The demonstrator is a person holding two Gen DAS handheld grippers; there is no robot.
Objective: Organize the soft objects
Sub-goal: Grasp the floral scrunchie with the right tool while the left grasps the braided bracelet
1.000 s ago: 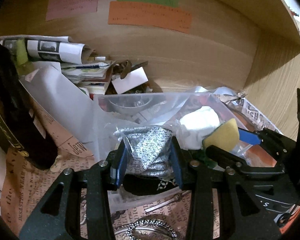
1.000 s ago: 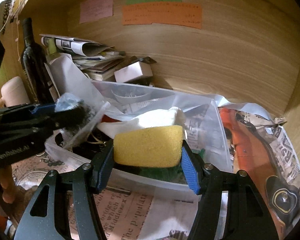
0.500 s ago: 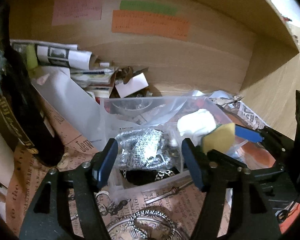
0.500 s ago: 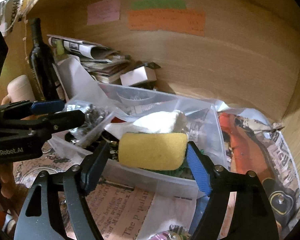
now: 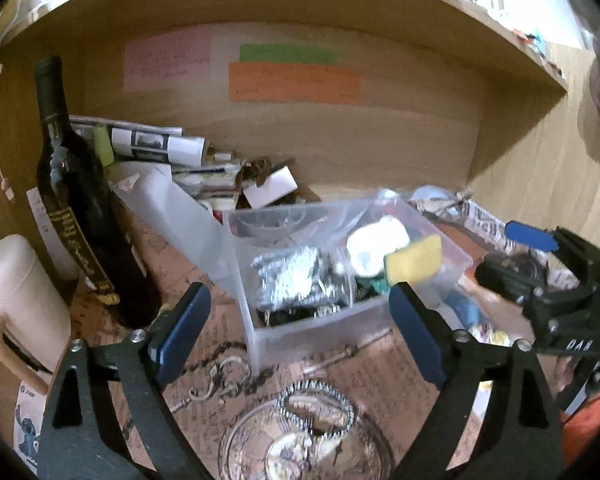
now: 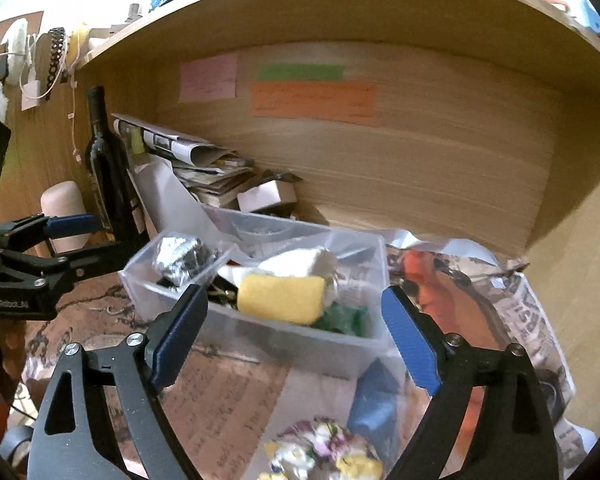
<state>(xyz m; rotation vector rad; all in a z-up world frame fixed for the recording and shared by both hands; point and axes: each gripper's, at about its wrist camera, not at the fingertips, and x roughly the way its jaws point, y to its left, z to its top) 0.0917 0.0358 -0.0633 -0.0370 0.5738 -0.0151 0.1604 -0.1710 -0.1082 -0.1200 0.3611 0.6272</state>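
**Soft items in bin, both grippers free**

Clear bin (image 6: 260, 344) holds one yellow sponge (image 6: 281, 298), one silver bagged bundle (image 5: 296, 276), one white wad (image 5: 374, 246). Left gripper (image 5: 300, 330) and right gripper (image 6: 294, 334) level, jaws wide apart, empty. One second earlier each clamped an item; both since released and withdrawn.

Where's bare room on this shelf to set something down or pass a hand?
Open patch: newspaper-lined floor in front of the clear bin, between it and the right gripper. Above the bin is free air up to the back wall. Crowded: bin interior with yellow sponge, the left corner with wine bottle and paper stack, and the chain below the left gripper.
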